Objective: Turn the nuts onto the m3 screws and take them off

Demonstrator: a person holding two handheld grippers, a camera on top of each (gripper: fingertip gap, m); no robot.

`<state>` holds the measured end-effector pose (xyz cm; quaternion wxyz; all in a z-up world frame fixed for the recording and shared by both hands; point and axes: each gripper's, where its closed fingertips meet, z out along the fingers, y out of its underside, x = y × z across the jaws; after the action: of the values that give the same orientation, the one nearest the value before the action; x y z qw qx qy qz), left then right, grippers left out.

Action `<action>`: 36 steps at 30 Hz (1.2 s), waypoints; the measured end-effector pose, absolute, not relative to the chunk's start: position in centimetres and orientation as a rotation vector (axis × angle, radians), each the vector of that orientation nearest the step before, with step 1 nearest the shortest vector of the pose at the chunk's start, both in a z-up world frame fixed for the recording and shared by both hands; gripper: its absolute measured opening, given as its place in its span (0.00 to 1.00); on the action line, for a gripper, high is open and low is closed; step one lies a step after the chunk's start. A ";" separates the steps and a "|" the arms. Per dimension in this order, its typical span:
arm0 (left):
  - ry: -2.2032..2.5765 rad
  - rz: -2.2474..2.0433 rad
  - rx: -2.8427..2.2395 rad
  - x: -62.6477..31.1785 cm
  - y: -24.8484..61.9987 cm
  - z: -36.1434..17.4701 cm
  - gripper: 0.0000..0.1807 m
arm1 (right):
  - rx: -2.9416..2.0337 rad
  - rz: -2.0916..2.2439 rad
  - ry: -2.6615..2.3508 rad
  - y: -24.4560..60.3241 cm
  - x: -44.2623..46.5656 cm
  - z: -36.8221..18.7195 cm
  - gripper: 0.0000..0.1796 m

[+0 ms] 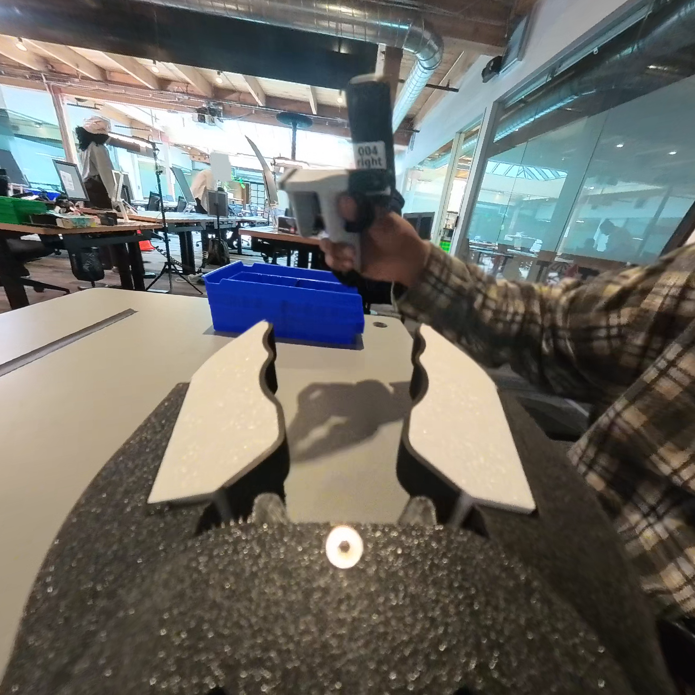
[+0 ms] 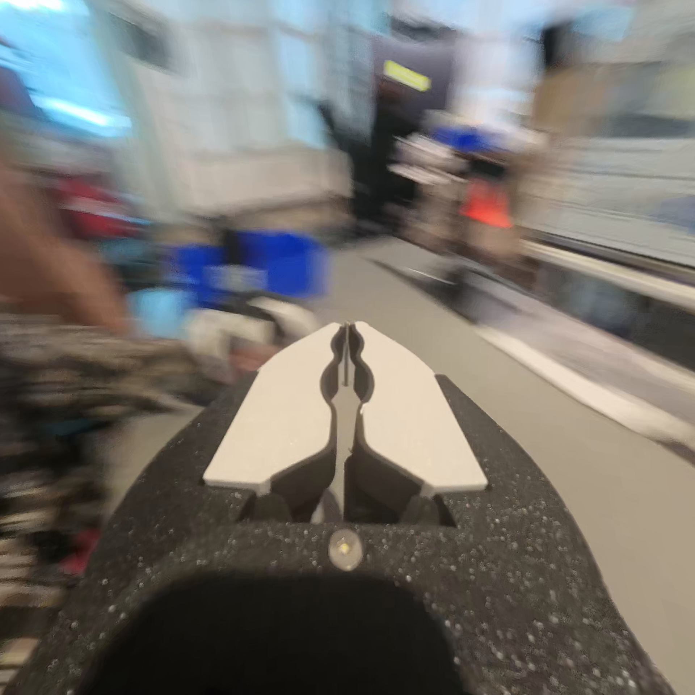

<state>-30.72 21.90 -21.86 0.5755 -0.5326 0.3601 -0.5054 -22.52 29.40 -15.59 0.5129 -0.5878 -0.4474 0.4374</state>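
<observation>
Screw (image 2: 345,366), thin and dark, sits pinched between the tips of the right hand-held gripper (image 2: 347,326), long axis running back along the fingers. Right wrist view is heavily motion-blurred; no nut visible. Left hand-held gripper (image 1: 341,331) is spread wide and empty, low over the grey surface (image 1: 94,361). Blue bin (image 1: 286,301) lies just ahead of it, likely the nut source, nothing in between. Plaid sleeve (image 1: 564,338) crosses at right.

Blue bin (image 1: 286,301) on grey table (image 1: 94,361); desks, monitors, ducting behind.
</observation>
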 end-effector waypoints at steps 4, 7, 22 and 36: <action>0.849 -1.188 -1.261 -30.4 21.9 -22.2 0.39 | -1.713 0.579 -0.785 40.8 -9.1 -16.1 0.01; 0.851 -1.183 -1.277 -30.3 22.1 -22.6 0.38 | -1.924 0.270 -0.603 46.9 0.6 -18.7 0.01; 0.872 -1.183 -1.309 -30.5 22.4 -23.3 0.34 | -2.460 0.180 -0.328 51.1 10.3 -31.9 0.05; 0.876 -1.179 -1.302 -30.4 22.2 -23.1 0.33 | -1.899 0.339 -0.579 46.5 -1.7 -14.2 0.17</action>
<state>-30.36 22.24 -23.08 0.5558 -0.5515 0.3711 -0.4993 -1.71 46.51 -14.23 0.5343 -0.7971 -0.2428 0.1421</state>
